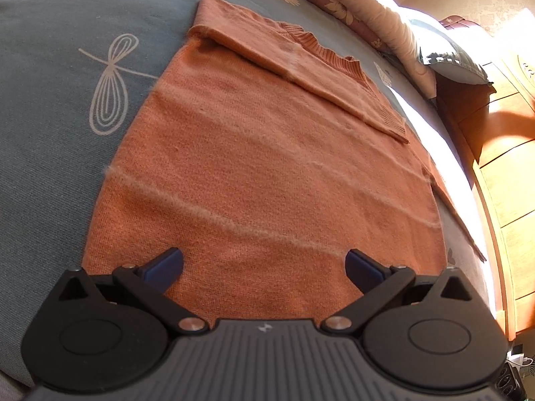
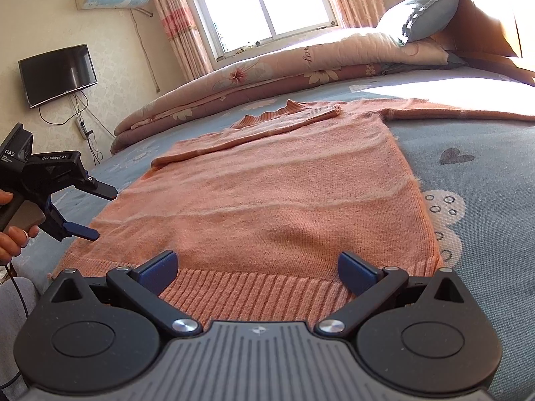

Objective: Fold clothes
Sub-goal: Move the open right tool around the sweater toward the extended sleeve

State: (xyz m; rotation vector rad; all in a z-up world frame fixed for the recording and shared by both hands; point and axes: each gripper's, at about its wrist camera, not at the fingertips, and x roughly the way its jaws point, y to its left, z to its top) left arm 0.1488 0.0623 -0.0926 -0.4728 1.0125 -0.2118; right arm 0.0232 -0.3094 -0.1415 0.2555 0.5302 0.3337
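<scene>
The orange knit sweater (image 2: 267,193) lies flat on the bed (image 2: 485,153), 1 sleeve (image 2: 254,130) already folded across the chest, the other sleeve (image 2: 461,110) stretched out far right. Both the left gripper (image 1: 264,265) and right gripper (image 2: 256,267) hover at the near hem, jaws wide open and empty, probably lining up the next fold.

Cut off and hidden parts

Sweater (image 2: 267,193) right sleeve (image 2: 468,112) clipped by the right wrist view's edge; hem middle covered by right gripper (image 2: 257,269) body. Hand (image 2: 13,230) on left gripper (image 2: 100,212) cropped at frame edge. Quilt (image 2: 301,63) lettering too small to read.
</scene>
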